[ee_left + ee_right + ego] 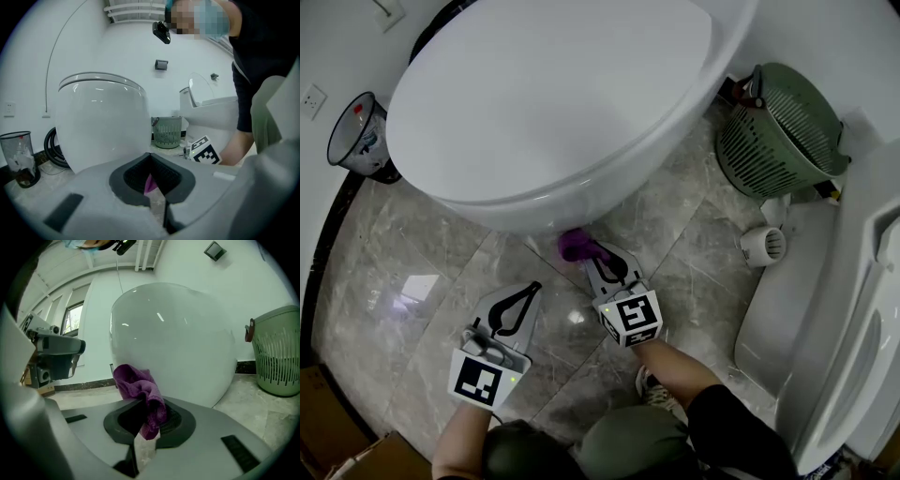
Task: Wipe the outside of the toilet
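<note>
Closest to me, low in the middle of the head view, my right gripper (602,258) is clamped on a purple cloth (575,246). In the right gripper view the cloth (140,392) bunches up out of the pinched jaws and hangs a little below them. The bunched end sits against the lower front curve of the white toilet (553,103), just under the bowl's overhang. The toilet's lid is down.

At lower left, my left gripper (531,291) hangs above the grey marble floor (412,272). Its jaws are closed together on nothing and point toward the bowl, apart from it.

A green slatted basket (783,131) stands at the upper right of the frame. A black-rimmed bin (358,136) stands at the upper left, by the wall.
</note>
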`<state>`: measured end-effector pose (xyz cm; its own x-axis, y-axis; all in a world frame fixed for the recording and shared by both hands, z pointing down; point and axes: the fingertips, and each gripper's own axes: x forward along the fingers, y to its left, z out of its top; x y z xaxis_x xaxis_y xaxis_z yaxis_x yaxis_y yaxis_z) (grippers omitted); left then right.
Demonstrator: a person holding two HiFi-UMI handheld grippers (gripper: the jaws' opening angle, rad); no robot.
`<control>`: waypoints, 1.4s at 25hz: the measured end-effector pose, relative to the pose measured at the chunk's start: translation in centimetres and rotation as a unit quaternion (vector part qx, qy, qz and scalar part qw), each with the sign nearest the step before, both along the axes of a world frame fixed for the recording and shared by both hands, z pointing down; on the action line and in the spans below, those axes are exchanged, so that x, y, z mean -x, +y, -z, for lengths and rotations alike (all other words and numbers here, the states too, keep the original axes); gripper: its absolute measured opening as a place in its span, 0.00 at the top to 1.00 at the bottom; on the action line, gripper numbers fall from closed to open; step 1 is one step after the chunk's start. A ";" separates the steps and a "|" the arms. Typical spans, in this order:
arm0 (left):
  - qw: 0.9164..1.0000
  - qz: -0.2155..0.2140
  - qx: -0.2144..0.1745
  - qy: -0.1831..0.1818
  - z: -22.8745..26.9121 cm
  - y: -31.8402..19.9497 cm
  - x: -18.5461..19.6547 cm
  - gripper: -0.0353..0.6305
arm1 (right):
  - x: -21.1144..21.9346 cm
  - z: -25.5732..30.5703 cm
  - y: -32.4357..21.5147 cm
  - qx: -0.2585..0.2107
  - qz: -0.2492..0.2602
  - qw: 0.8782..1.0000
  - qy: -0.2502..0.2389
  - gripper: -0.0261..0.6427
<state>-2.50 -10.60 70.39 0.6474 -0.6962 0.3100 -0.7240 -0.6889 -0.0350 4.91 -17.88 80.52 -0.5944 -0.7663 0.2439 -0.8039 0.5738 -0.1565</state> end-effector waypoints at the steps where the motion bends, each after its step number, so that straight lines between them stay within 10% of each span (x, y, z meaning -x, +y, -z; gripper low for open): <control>1: 1.000 -0.002 0.001 -0.001 -0.1 0.0 -0.2 0.94 | -0.6 -0.1 -0.4 0.001 -0.007 1.000 0.001 0.89; 35: 0.998 -0.017 0.045 -0.047 -2.7 -0.9 -4.9 0.94 | -25.9 -1.8 -22.8 0.042 -0.282 0.958 -0.011 0.89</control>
